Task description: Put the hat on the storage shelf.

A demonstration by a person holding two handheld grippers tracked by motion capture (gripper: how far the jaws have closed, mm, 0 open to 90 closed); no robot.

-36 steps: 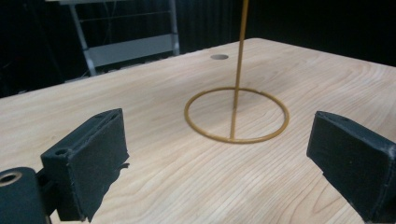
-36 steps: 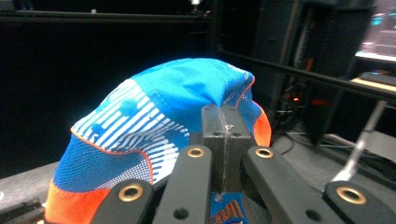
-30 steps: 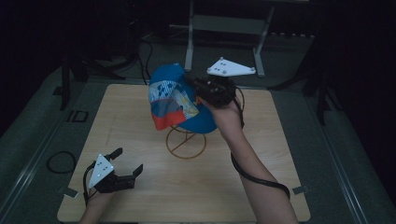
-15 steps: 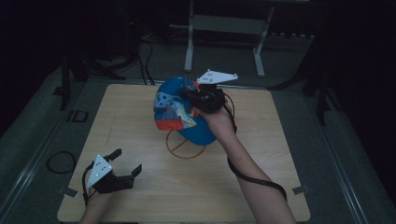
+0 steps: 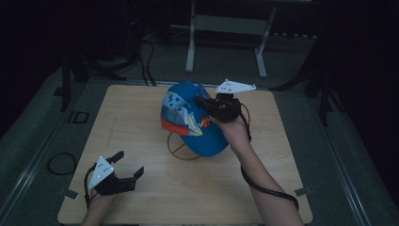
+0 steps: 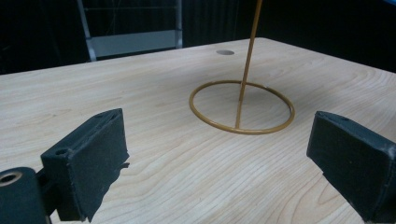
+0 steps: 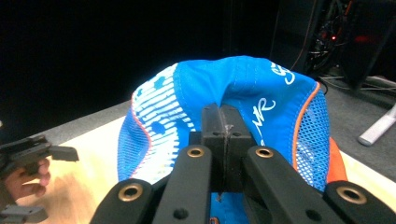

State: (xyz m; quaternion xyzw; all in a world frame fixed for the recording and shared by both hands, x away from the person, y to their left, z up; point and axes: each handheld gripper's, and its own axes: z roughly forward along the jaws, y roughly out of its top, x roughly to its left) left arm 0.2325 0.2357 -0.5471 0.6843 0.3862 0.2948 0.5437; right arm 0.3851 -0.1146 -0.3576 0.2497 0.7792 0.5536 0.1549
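Right gripper [image 5: 203, 101] pinches blue cap above wire stand; left gripper [image 5: 127, 165] idle, jaws spread.

The blue fabric baseball cap with white print, orange trim and mesh side panels [image 5: 188, 115] hangs over the middle of the light wooden table [image 5: 282, 141], held from the right side; in the right gripper view the black jaws are pressed together on a fold of the cap's cloth [image 7: 243, 88]. The thin gold-coloured wire stand with a ring base and upright rod [image 6: 243, 105] sits on the table under the cap, its ring partly covered by the cap in the high view [image 5: 181, 148]. The left gripper rests near the table's front left corner, well apart from the stand, nothing between its pads. A metal frame [image 5: 226, 28] and cables [image 5: 146, 52] lie on the dark floor beyond the table.
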